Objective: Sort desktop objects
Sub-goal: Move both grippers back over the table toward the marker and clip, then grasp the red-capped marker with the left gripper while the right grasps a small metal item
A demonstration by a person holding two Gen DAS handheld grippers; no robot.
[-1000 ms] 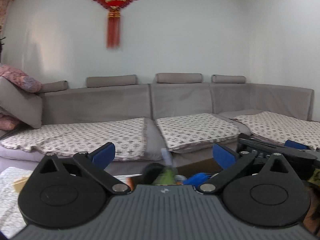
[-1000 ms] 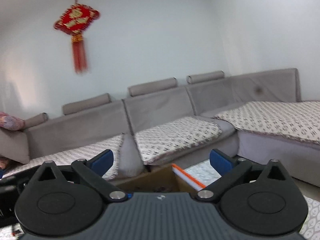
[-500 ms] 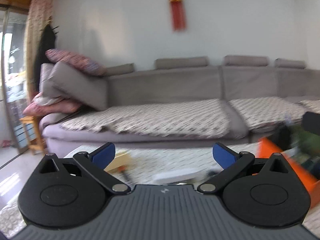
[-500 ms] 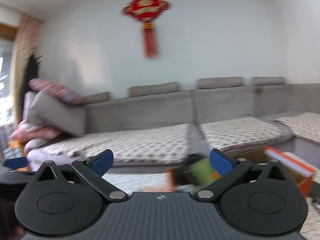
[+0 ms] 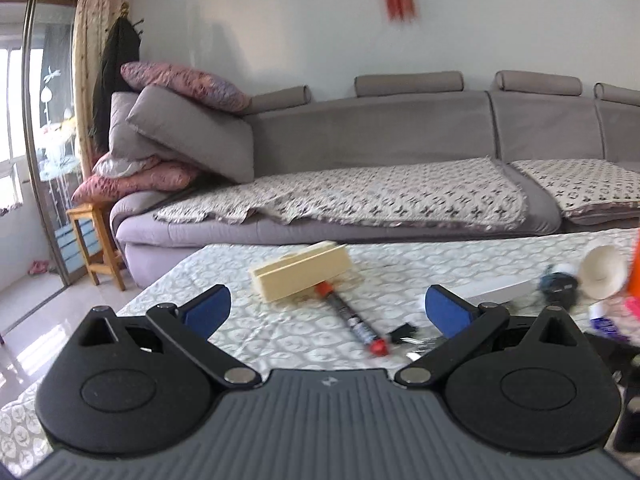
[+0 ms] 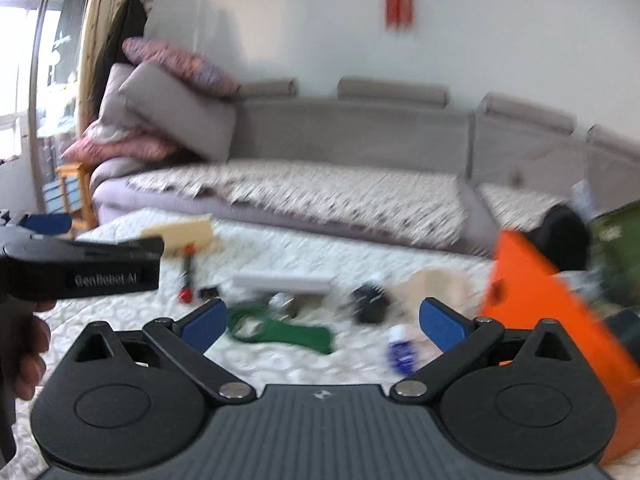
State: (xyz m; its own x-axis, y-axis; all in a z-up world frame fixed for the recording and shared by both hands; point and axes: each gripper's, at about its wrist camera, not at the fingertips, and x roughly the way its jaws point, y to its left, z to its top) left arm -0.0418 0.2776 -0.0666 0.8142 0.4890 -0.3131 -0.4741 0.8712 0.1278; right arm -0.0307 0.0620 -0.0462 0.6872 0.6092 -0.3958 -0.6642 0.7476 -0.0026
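My left gripper is open and empty above the near table edge. Ahead of it lie a cream block, a black marker with red caps and a small black clip. My right gripper is open and empty. Before it lie a green opener, a small blue-white bottle, a white flat box, a black object and a cream cup. An orange box stands at the right. The left gripper's body shows at the left.
The table has a white patterned cloth. A grey sofa with stacked cushions runs behind it. A wooden stool stands by the glass door at the left. The right wrist view is blurred.
Both views have swung left and tilted down, from the wall and sofa to the tabletop and its objects. Both grippers stay open.
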